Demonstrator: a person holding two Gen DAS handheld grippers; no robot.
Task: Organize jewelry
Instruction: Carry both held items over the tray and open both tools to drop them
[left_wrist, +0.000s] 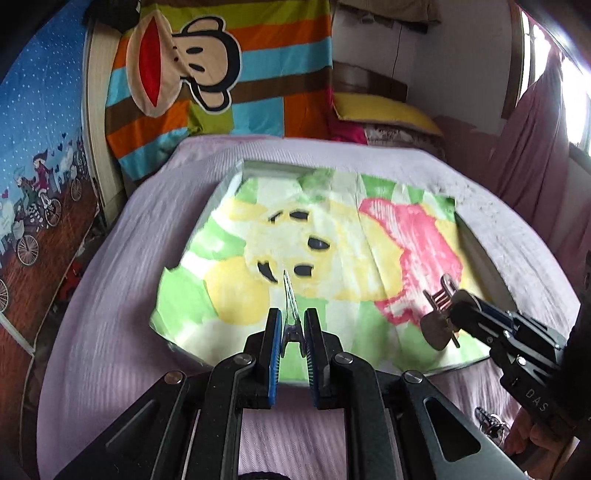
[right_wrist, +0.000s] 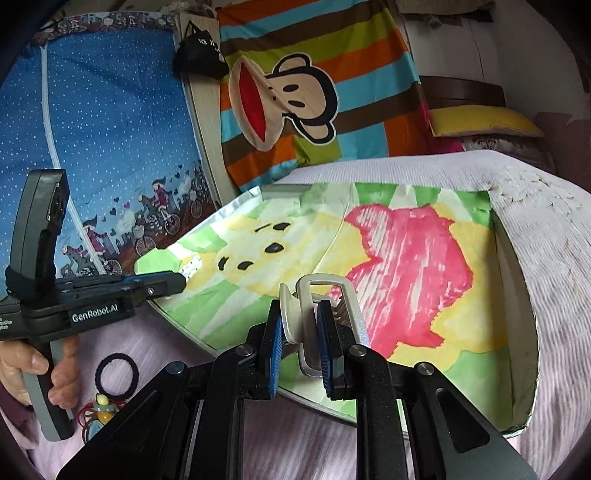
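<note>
1. A slim, pointed hair clip (left_wrist: 290, 306) is clamped between the fingers of the left gripper (left_wrist: 291, 334), its tip aimed forward over the shallow tray (left_wrist: 480, 254), presumably so that it can be laid inside.
2. A silver metal hair clip (right_wrist: 325, 317) with a pale flat part is pinched in the right gripper (right_wrist: 301, 341) and held above the tray's near edge, over the cartoon-printed liner (right_wrist: 406, 258).
3. The tray is bare of jewelry; it rests on the lilac bedspread (left_wrist: 122, 295).
4. A black hair tie (right_wrist: 117, 373) and a small colourful ornament (right_wrist: 101, 408) lie on the bedspread outside the tray, apparently yet to be collected.
</note>
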